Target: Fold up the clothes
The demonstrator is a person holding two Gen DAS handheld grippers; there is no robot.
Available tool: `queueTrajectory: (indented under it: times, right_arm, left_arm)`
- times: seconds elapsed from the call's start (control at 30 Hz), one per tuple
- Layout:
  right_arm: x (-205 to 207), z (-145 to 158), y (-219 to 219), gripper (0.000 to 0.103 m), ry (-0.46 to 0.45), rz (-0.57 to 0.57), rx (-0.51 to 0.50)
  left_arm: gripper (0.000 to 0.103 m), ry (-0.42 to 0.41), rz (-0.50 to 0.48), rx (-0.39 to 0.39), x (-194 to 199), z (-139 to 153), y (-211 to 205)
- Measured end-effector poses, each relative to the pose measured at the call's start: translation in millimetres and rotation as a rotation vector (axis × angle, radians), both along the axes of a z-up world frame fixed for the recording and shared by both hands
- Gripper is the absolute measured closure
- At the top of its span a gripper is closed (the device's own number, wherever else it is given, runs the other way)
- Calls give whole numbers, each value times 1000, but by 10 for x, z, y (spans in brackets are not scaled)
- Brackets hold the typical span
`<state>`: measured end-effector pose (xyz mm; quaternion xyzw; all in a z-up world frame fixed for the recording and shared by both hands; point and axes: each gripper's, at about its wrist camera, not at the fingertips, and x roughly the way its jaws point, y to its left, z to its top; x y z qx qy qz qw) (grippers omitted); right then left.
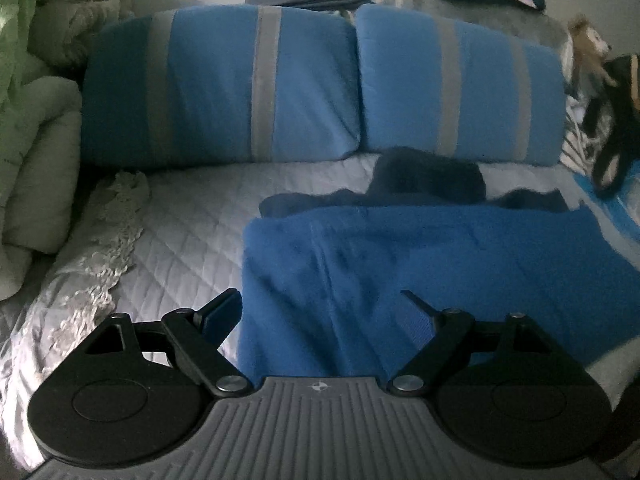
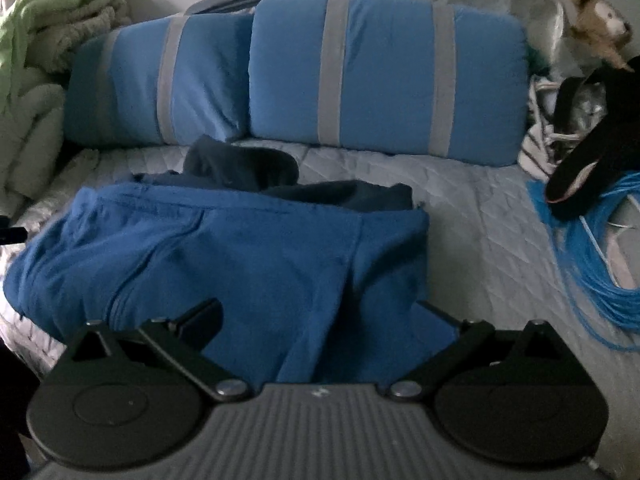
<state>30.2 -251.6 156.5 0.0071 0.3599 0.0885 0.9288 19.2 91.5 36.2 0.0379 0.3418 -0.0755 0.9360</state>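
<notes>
In my left wrist view, my left gripper (image 1: 322,306) sits at the bottom of the frame with its two fingers spread wide apart, and nothing is pressed between them. The blue garment (image 1: 420,280) lies on the quilted bed cover (image 1: 188,216) and fills the lower right part of this frame; its near edge runs down between my fingers, but the pads do not touch it as far as I can see. Behind it, in the middle of the frame, a dark navy garment (image 1: 428,180) lies partly under the blue one. Two blue pillows with grey stripes (image 1: 224,88) stand side by side across the upper half. A green blanket (image 1: 28,100) is heaped at the left edge. In my right wrist view, my right gripper (image 2: 320,314) is also at the bottom, its fingers far apart, with the blue cloth lying between them and not clamped. At the right edge I see a bundle of bright blue cord (image 2: 592,264), and in the upper right corner a plush toy (image 2: 596,24).
</notes>
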Motion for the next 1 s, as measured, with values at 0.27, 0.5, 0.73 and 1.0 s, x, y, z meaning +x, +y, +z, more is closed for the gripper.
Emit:
queueTrajectory:
  times: [0.27, 0.5, 0.73, 1.0]
  right_arm:
    - [589, -20, -245, 0, 49, 112, 23]
    - [1192, -170, -463, 0, 120, 119, 47]
    - [1527, -385, -692, 0, 109, 146, 151]
    - [1648, -572, -940, 0, 109, 161, 268]
  left_arm:
    - [19, 57, -37, -10, 557, 47, 172]
    - [19, 126, -94, -121, 1180, -57, 281]
    - [19, 157, -117, -323, 1547, -358, 631]
    - [20, 150, -178, -395, 1659, -565, 893]
